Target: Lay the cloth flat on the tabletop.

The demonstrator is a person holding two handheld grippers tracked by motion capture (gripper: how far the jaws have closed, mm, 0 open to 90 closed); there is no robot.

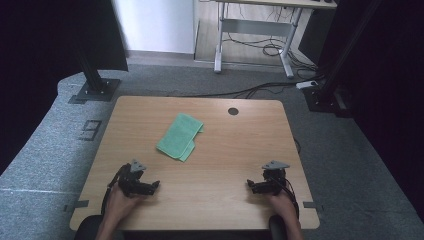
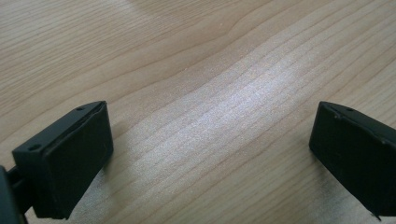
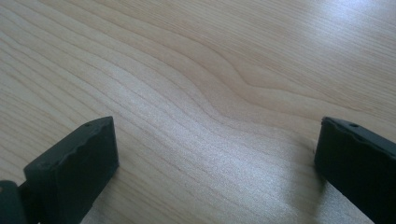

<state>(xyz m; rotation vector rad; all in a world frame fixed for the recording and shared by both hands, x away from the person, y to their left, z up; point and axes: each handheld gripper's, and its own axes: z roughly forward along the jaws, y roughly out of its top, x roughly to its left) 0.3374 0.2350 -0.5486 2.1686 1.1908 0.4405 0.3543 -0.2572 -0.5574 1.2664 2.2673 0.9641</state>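
Each hand-held gripper, left (image 1: pixel 150 187) and right (image 1: pixel 252 186), rests gaping on the table (image 1: pixel 215 165); the folded green cloth (image 1: pixel 180 136) hides its underside.

The high view looks forward and down over the whole tabletop (image 1: pixel 210 165). Both gripper views sit close above its wood near the front edge.

grey carpet floor (image 1: pixel 60 150), far desk (image 1: pixel 260 30)
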